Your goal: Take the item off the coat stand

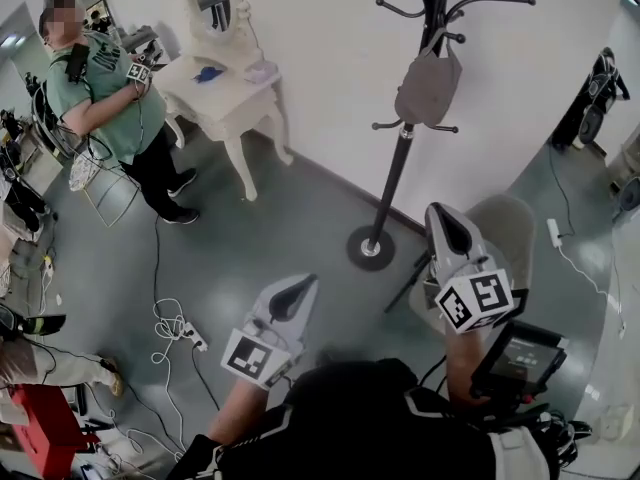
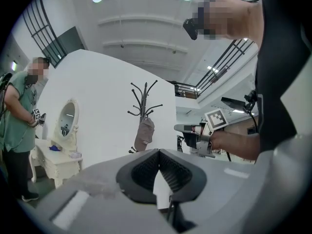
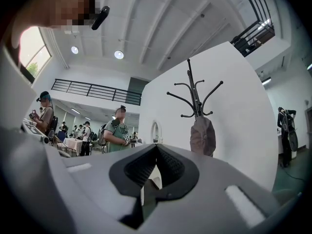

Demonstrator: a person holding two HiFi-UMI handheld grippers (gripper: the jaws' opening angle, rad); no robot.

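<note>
Approach: coat stand [image 1: 398, 168] not reached.
I hold left gripper [image 1: 290, 298] and right gripper [image 1: 450, 230] short of it, fingers closed empty, as the grey item [image 1: 427, 86] hangs higher.

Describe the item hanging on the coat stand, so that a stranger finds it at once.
Against the white wall stands a black coat stand, right of the white dressing table in the head view. On it hangs a grey-brown fabric item, the only thing on its hooks.

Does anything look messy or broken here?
Nothing looks broken. The coat stand stands upright with the grey item hanging on it. Only the white cables lie in a loose tangle on the floor.
</note>
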